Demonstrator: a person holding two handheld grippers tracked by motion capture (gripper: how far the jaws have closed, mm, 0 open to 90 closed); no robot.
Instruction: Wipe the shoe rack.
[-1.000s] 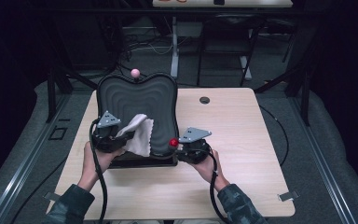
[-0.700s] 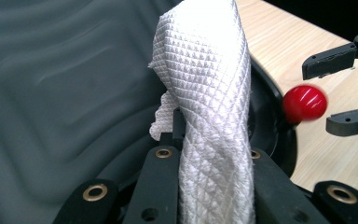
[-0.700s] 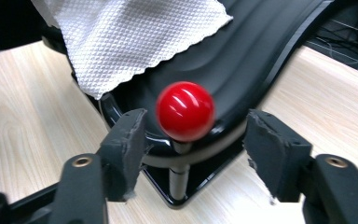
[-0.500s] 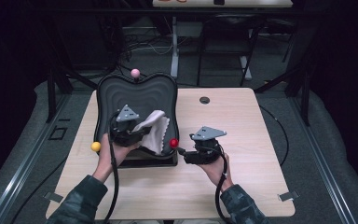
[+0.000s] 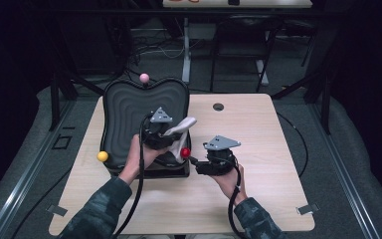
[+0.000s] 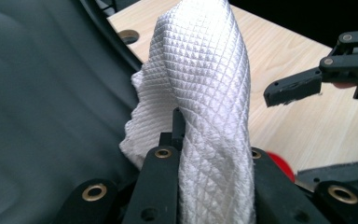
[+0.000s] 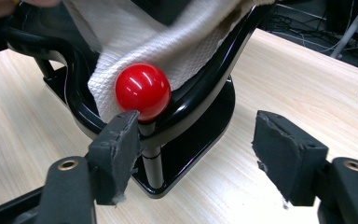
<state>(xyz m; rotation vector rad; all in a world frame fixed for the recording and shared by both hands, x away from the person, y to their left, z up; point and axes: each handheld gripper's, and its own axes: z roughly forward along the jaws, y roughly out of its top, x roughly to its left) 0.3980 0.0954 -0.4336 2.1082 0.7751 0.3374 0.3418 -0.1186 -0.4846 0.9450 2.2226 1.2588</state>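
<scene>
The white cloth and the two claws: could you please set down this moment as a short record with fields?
cloth: white cloth, quilted, clamped in the left claw
under it: black contoured tray on a stand
right claw: right claw open; its jaws have just been opening, nothing gripped
red ball: red ball at the tray's edge, just ahead of one right jaw
surface: wooden table

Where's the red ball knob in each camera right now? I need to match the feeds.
High view: the red ball knob sits at the dark tray's near right corner, between the two grippers.
Left gripper view: a red sliver at lower right, beside the white cloth.
Right gripper view: left of centre, just above the right gripper's left-hand jaw.
Shared landmark: the white cloth draped over the tray rim.
</scene>
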